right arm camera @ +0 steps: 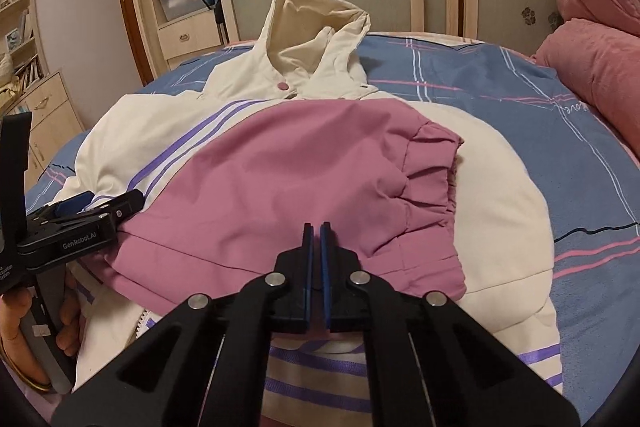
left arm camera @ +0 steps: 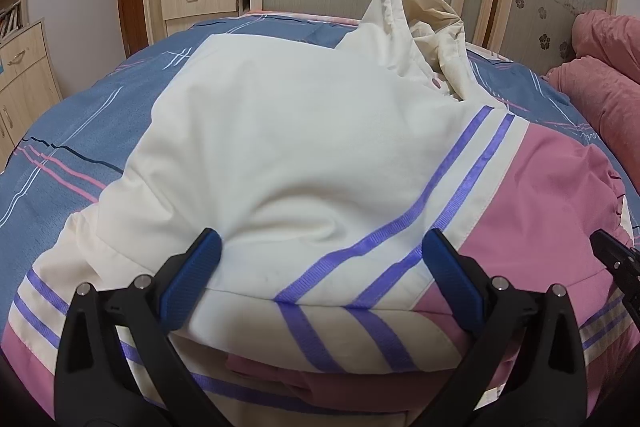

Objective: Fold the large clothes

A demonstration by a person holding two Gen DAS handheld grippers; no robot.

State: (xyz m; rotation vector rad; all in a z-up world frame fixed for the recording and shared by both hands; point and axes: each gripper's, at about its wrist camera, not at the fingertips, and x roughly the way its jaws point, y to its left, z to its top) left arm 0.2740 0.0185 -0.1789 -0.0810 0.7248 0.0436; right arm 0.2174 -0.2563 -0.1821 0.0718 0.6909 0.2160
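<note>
The padded jacket [right arm camera: 280, 163] lies on the bed [right arm camera: 560, 131] — soft, bulky, probably springy — best taken at its hem; left tongs [left arm camera: 320, 267] spread, right tongs [right arm camera: 317, 227] pressed together, fabric pinch uncertain.

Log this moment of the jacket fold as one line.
jacket: on bed, sleeve folded across | left gripper: open over hem | right gripper: shut at pink sleeve

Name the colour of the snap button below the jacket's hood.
Pink snap button; clearest in the right wrist view.
</note>
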